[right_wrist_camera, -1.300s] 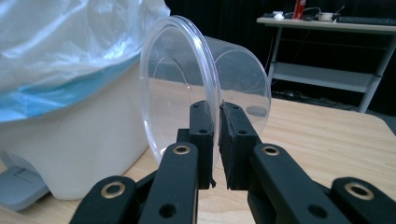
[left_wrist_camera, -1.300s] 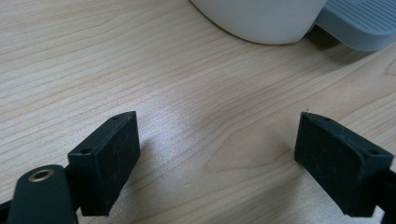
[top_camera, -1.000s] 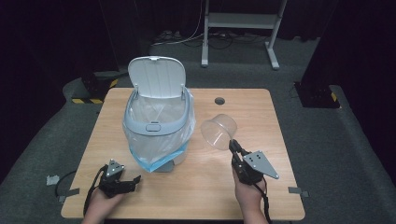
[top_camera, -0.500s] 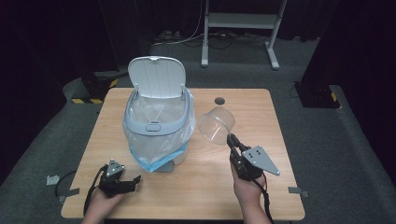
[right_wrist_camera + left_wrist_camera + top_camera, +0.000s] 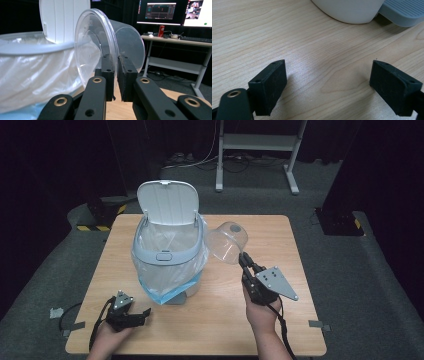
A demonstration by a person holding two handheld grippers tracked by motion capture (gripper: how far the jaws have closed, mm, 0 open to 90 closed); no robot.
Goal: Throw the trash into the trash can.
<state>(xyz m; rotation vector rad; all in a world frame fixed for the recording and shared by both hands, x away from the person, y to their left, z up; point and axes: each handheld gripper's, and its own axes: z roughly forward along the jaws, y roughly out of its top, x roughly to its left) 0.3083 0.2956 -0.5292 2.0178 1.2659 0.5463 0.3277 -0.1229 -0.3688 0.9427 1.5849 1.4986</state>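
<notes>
Right gripper [image 5: 244, 259] pinches clear plastic cup [image 5: 227, 241] by its rim, held sideways beside open bin [image 5: 169, 254]; left gripper [image 5: 332, 82] spread, resting on table [image 5: 280, 235]. Thin-rim grip could slip, dropping cup outside bin

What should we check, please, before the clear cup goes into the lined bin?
1. Grip: right tongs shut on the rim of the clear plastic cup: ok.
2. Cup off the table, held tilted beside the bin: ok.
3. Bin lid up, mouth open: ok.
4. Bag lining the bin, folded over its rim: ok.
5. Left tongs open, low over the table near the bin's base, away from the cup: ok.
6. Cup empty: cannot tell for certain.
</notes>
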